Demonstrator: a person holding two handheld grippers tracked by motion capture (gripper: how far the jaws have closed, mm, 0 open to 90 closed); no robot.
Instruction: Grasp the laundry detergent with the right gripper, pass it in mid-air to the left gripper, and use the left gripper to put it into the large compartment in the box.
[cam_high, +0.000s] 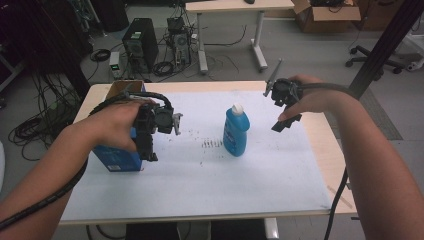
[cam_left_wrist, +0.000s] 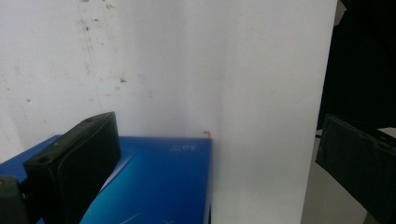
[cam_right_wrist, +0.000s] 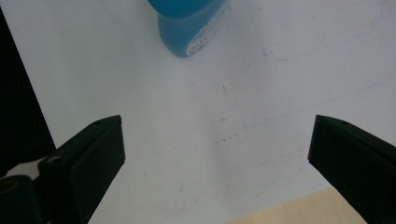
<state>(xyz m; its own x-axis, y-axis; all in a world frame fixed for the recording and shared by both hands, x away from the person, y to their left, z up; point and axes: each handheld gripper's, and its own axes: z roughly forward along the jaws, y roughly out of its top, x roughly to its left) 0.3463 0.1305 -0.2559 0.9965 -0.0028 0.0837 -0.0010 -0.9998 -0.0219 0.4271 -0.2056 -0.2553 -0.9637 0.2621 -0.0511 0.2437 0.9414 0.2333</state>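
Note:
A blue bottle (cam_high: 236, 132) with a white cap stands upright in the middle of the white sheet (cam_high: 200, 175) on the table. A blue box (cam_high: 117, 157) stands at the left. My left gripper (cam_high: 147, 145) hangs over the box's right side, pointing down. In the left gripper view its jaws are wide apart, open and empty, with the blue box (cam_left_wrist: 163, 186) below them. My right gripper (cam_high: 286, 120) hovers right of the bottle, apart from it. In the right gripper view it (cam_right_wrist: 217, 154) is open and empty above the sheet, with the bottle (cam_right_wrist: 187, 23) at the top edge.
Bare wood of the table (cam_high: 335, 165) shows past the sheet on the right. Behind the table on the floor stand computer towers (cam_high: 141, 44) among cables, a white desk (cam_high: 230, 30), a cardboard box (cam_high: 325, 17) and an office chair (cam_high: 380, 57). A black post (cam_high: 385, 47) rises at right.

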